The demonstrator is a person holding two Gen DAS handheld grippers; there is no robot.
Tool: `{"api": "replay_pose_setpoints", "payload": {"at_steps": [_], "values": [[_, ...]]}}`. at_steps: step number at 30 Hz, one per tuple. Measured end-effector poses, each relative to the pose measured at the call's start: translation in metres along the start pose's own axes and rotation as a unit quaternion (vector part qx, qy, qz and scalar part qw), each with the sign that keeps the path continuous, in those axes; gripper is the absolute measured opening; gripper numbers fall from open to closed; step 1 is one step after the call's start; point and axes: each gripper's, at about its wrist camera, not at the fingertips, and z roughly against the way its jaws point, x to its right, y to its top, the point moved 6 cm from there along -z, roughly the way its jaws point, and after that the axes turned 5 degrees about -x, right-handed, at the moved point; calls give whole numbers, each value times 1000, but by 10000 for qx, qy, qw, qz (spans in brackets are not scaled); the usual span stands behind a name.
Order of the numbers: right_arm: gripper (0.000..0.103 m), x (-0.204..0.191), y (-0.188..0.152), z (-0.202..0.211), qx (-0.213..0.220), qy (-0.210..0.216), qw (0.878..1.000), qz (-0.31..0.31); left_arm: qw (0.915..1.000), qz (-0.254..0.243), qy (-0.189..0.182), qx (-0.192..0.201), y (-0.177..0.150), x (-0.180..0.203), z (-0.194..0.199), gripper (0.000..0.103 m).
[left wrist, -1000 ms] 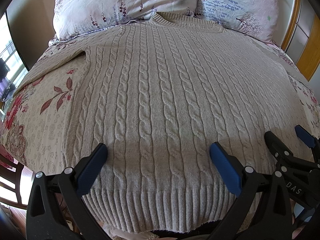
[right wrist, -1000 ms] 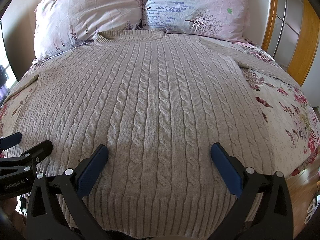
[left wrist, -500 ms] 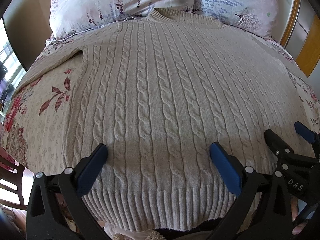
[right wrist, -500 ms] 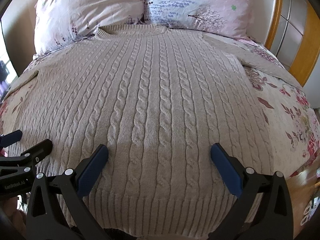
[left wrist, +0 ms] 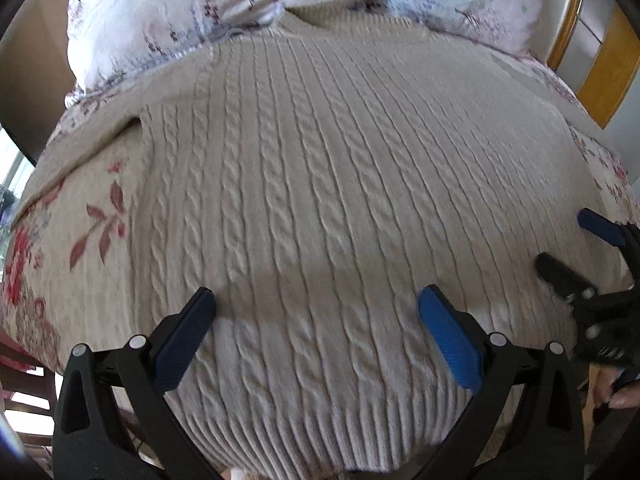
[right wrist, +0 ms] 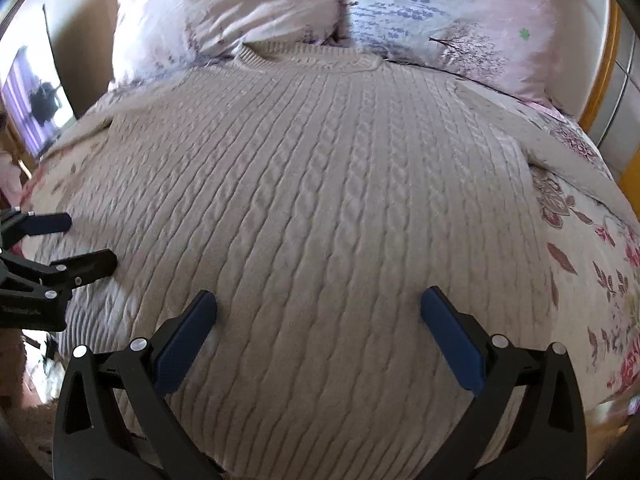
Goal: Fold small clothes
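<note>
A beige cable-knit sweater (left wrist: 320,200) (right wrist: 320,208) lies flat and face up on the bed, collar toward the pillows, ribbed hem nearest me. My left gripper (left wrist: 316,300) hovers open over the lower left part of the sweater, nothing between its blue pads. My right gripper (right wrist: 318,300) hovers open over the lower right part, also holding nothing. The right gripper (left wrist: 560,240) shows at the right edge of the left wrist view, and the left gripper (right wrist: 88,240) at the left edge of the right wrist view. Both sleeves spread sideways.
Two floral pillows (left wrist: 200,12) (right wrist: 460,20) lean at the head of the bed. A flowered bedspread (left wrist: 60,240) (right wrist: 592,260) shows on both sides of the sweater. A wooden bed frame (left wrist: 600,60) stands at the right. A person's finger (left wrist: 620,396) shows at the right edge.
Both grippers have moved forward and lower over the sweater, toward its hem area; the view is blurred by motion. Both stay open and hold nothing.
</note>
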Motion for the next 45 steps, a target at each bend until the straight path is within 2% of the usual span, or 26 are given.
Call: {"api": "replay_pose_setpoints", "payload": {"at_steps": [3, 6, 9, 11, 13, 14, 15, 19, 21, 24, 26, 32, 35, 36, 41, 45], "values": [[102, 42, 27, 15, 359, -355, 9976, -477, 9994, 119, 28, 319, 14, -9, 3, 101], [102, 96, 49, 30, 663, -673, 9884, -1188, 9977, 215, 2, 640, 27, -18, 8, 101], [99, 157, 65, 40, 840, -782, 9708, -2107, 9946, 294, -51, 993, 39, -24, 13, 101], [87, 200, 71, 41, 840, -689, 9525, -2846, 9924, 345, -42, 1177, 46, -28, 15, 101], [71, 236, 70, 35, 760, -408, 9265, -3662, 9917, 321, -23, 1248, 52, -29, 15, 101], [69, 250, 68, 32, 758, -224, 9159, -3936, 9916, 300, -23, 1258, 54, -30, 15, 101], [66, 270, 64, 27, 737, -37, 8989, -4320, 9916, 280, -30, 1265, 56, -29, 15, 101], [56, 306, 55, 14, 579, -84, 8600, -5069, 9915, 317, -208, 1246, 61, -33, 12, 101], [51, 314, 54, 7, 591, 88, 8455, -5306, 9915, 379, -254, 1221, 63, -36, 10, 101], [39, 325, 55, -2, 643, 258, 8285, -5557, 9914, 412, -269, 1215, 67, -40, 10, 101], [35, 331, 54, -6, 671, 306, 8201, -5675, 9902, 418, -238, 1315, 70, -42, 13, 101], [28, 344, 50, 0, 825, 129, 8086, -5824, 9883, 492, -240, 1425, 80, -50, 15, 101], [16, 348, 50, -2, 842, -5, 8108, -5793, 9883, 590, -335, 1362, 85, -55, 13, 101], [11, 348, 51, -2, 827, -71, 8157, -5725, 9882, 622, -371, 1347, 86, -57, 12, 101], [10, 336, 78, 16, 1088, -576, 8565, -5013, 9859, 715, -691, 1347, 90, -63, 10, 101], [9, 307, 115, 40, 1471, -649, 8869, -4331, 9831, 799, -772, 1458, 93, -67, 10, 101]]}}
